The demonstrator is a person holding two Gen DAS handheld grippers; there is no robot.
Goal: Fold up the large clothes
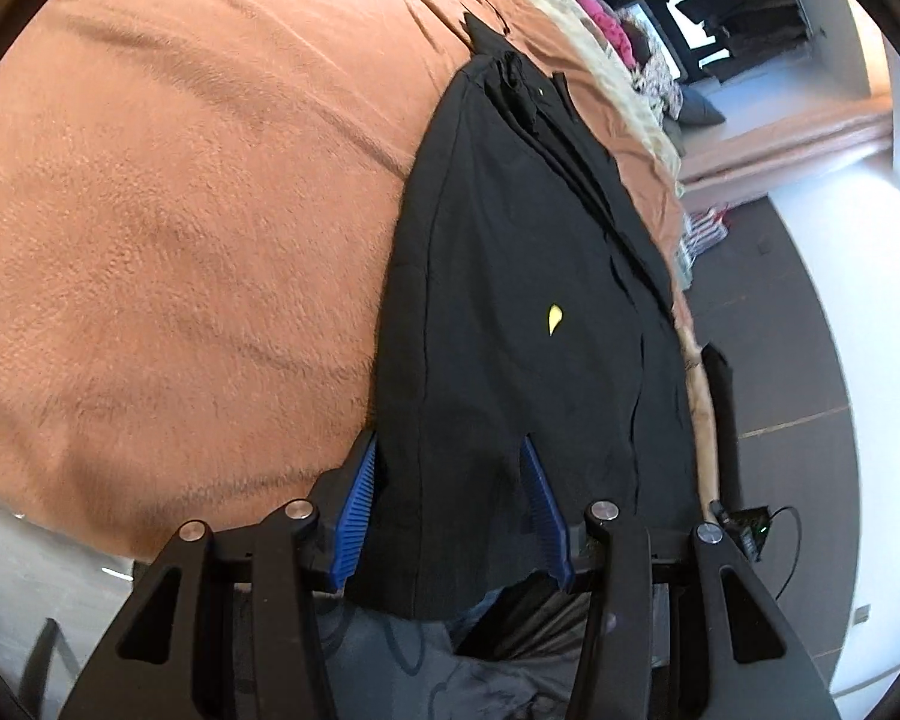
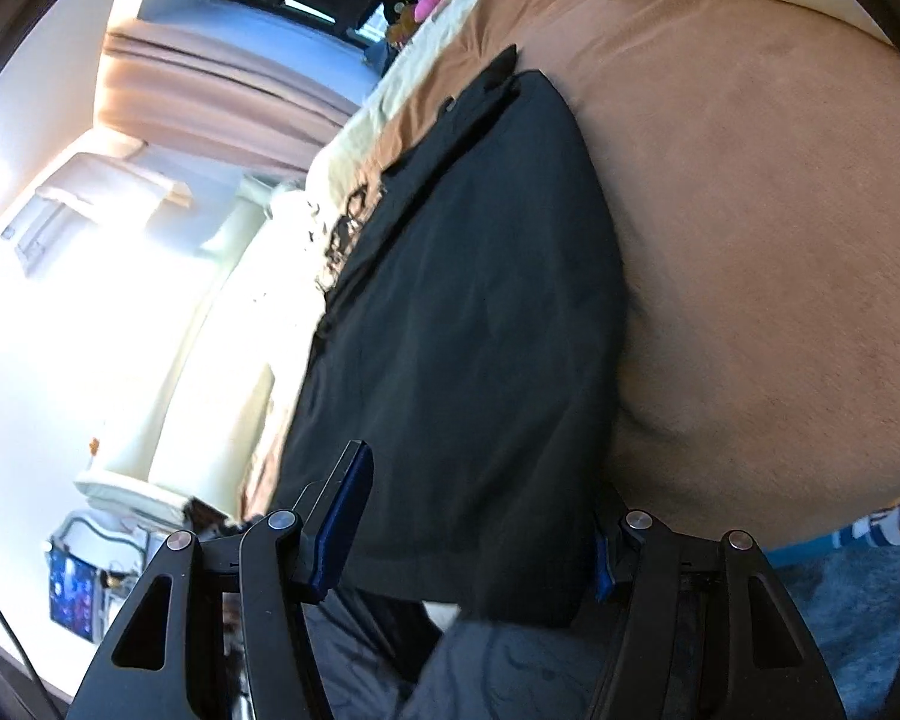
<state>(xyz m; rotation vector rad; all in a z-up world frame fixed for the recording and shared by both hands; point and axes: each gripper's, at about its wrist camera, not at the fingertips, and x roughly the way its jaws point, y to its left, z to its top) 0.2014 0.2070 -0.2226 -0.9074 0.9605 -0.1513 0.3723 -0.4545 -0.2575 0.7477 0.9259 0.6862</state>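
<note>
A large black woven garment with a small yellow mark (image 1: 522, 276) lies lengthwise, folded narrow. It rests flat on the bed's orange-brown fleece blanket (image 1: 180, 210), near its edge.

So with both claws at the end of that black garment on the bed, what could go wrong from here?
The black garment lies close to the bed's edge beside the floor, so a pull may drag it off. The left claw and right claw both look open with cloth between their fingers; closing unevenly could skew the fold. The fuzzy orange blanket might catch the fabric and bunch it.
</note>
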